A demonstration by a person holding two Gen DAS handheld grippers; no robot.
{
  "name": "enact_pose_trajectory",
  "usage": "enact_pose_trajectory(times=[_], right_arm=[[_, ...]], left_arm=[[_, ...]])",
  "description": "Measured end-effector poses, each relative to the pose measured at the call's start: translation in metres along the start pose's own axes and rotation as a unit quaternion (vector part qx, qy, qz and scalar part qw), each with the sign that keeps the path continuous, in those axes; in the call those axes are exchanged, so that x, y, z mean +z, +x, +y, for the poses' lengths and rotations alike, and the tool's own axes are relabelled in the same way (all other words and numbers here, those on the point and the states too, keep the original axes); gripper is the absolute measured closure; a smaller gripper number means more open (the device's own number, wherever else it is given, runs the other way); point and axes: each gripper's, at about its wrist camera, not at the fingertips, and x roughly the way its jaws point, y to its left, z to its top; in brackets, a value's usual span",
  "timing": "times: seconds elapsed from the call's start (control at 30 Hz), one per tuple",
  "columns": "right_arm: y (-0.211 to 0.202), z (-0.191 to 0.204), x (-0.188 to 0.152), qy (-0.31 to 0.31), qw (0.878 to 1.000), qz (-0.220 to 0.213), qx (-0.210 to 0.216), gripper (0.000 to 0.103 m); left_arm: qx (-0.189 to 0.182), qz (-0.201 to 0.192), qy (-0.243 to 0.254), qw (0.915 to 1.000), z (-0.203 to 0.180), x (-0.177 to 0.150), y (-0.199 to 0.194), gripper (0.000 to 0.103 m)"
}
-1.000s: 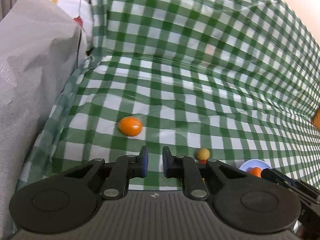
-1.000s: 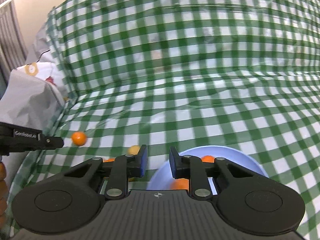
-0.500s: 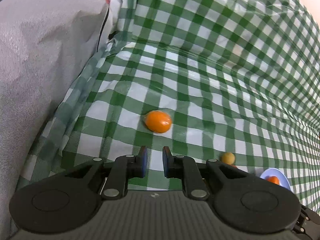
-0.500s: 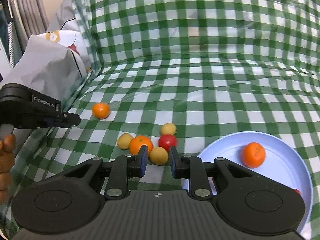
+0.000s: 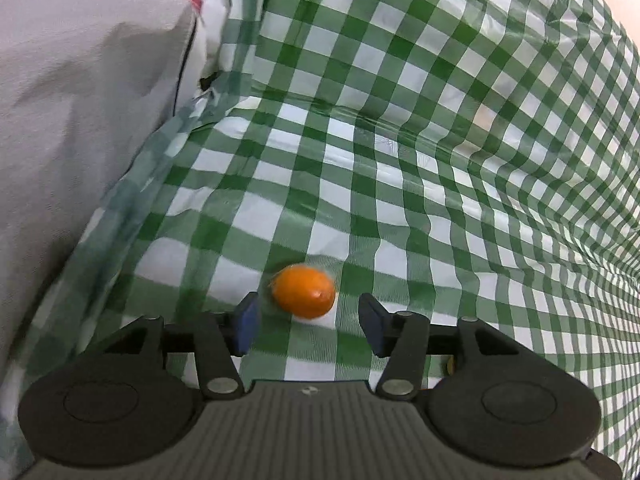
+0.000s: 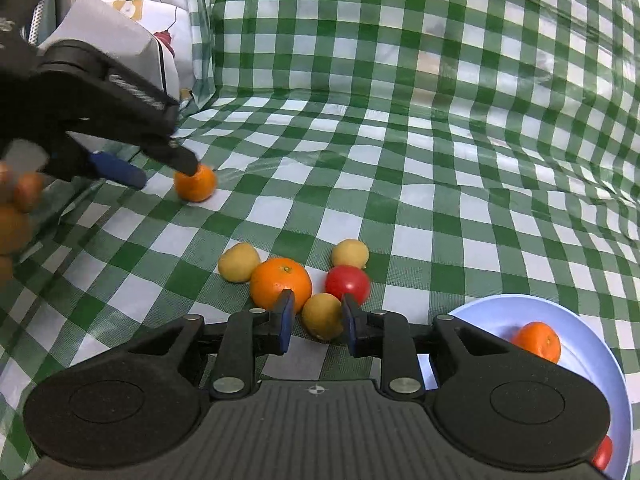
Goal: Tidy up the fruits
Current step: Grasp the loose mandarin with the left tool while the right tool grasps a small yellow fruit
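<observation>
My left gripper (image 5: 308, 312) is open, its fingers either side of a lone orange mandarin (image 5: 304, 291) on the green checked cloth, not touching it. The same mandarin (image 6: 196, 183) and left gripper (image 6: 166, 170) show in the right wrist view. My right gripper (image 6: 316, 314) is slightly open around a yellow fruit (image 6: 323, 316), with an orange (image 6: 280, 282), a red tomato (image 6: 347, 284) and two more yellow fruits (image 6: 239, 262) close by. A pale blue plate (image 6: 576, 360) at the lower right holds an orange (image 6: 538, 341) and a red fruit (image 6: 602, 452).
A grey cushion (image 5: 72, 120) rises at the left, with a white printed pillow (image 6: 160, 32) behind it. The checked cloth (image 5: 440, 120) climbs up a backrest behind the fruits.
My left gripper has opened and moved forward to straddle the lone mandarin. My right gripper has moved closer to the fruit cluster, its fingers now around a yellow fruit.
</observation>
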Motion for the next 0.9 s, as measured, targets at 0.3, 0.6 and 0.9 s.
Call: enact_pose_trajectory(times=[0.3,0.6,0.9], right_arm=[[0.006,-0.004,-0.002,-0.007,1.000,0.002,0.001,0.075],[0.010,-0.002,-0.003,-0.014,1.000,0.006,0.002,0.075],[0.004,0.000,-0.003,-0.017,1.000,0.014,0.005,0.077]], left_arm=[[0.028,0.001,0.024,0.9993,-0.015,-0.001,0.027,0.040],[0.054,0.004,0.058,0.9969,-0.024,-0.003,0.034,0.060],[0.046,0.007,0.058,0.9972,-0.018,-0.002,0.029,0.060]])
